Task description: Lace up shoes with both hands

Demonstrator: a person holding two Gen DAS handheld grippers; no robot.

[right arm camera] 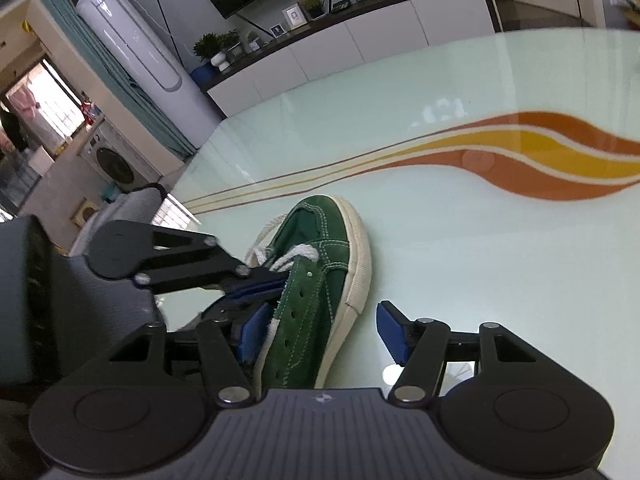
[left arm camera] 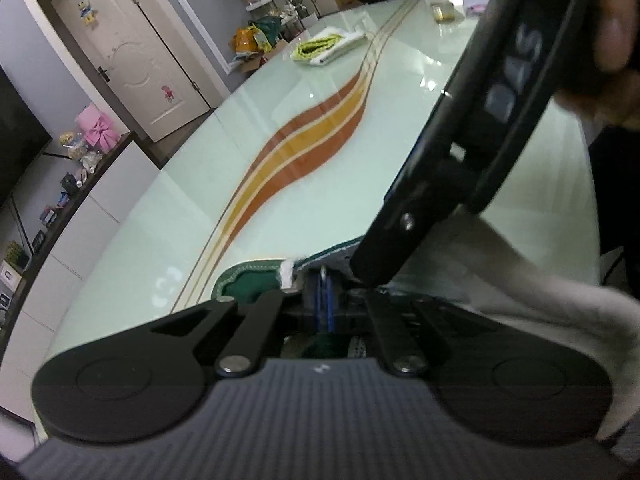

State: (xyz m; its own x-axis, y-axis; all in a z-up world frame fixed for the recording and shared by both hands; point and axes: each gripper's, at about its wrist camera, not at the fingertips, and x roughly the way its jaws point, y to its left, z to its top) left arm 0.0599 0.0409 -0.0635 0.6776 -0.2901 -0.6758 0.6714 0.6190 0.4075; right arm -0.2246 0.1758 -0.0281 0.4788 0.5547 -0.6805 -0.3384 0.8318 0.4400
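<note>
The glass table [right arm camera: 460,260] is seen in both views, and the green shoe [right arm camera: 320,280] has been laid on its side on it, toe toward twelve o'clock in the right wrist view, presumably so that the eyelet row is turned up toward the tools.

The right gripper [right arm camera: 320,334] is held over the shoe with its fingers wide apart: one blue pad [right arm camera: 254,338] is set against the eyelet flap at nine o'clock, the other [right arm camera: 394,334] stands clear of the sole at three o'clock. The flap seems to be steadied rather than clamped.

The left gripper [right arm camera: 256,280] is brought in from nine o'clock, its fingers drawn together at the tongue opening beside the white lace [right arm camera: 296,256]. Whether the lace is actually pinched cannot be told.

The whole shoe, the punched eyelets and the crossed lace are shown only by the right wrist view. In the left wrist view only the shoe's collar [left arm camera: 256,280] and a frayed white lace end [left arm camera: 289,274] are seen at six o'clock; instead, the right gripper's body is shown crossing from one o'clock, with the person's fingers [left arm camera: 614,32] wrapped on it.
</note>
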